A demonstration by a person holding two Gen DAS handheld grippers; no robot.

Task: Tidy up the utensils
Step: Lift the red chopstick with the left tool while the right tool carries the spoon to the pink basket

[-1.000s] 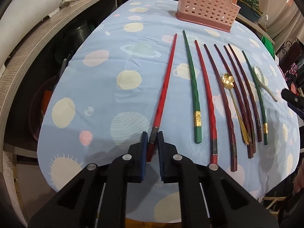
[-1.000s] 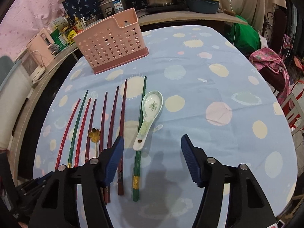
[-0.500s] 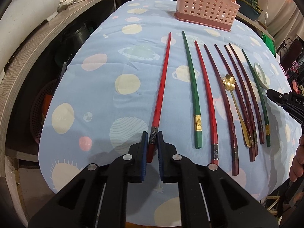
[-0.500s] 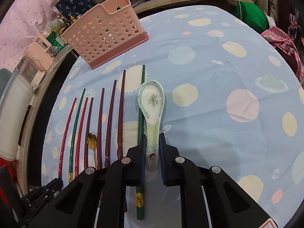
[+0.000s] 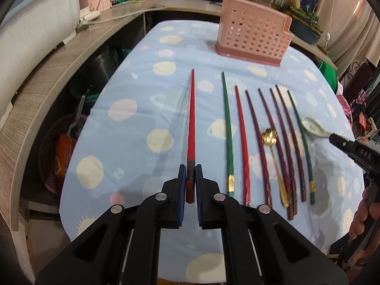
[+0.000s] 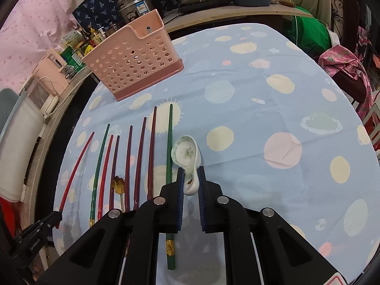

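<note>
Left tongs [image 5: 190,177] at lower centre of their view are clamped on the thick end of a red chopstick [image 5: 191,128]. Right tongs [image 6: 190,180] grip the handle of a white spoon [image 6: 187,156] mid-frame. More chopsticks [image 5: 263,142] lie in a row on the bench [image 5: 133,128]; a pink basket [image 5: 253,39] stands at upper right.

Wrist views, shared pink basket [image 5: 253,40]
</note>
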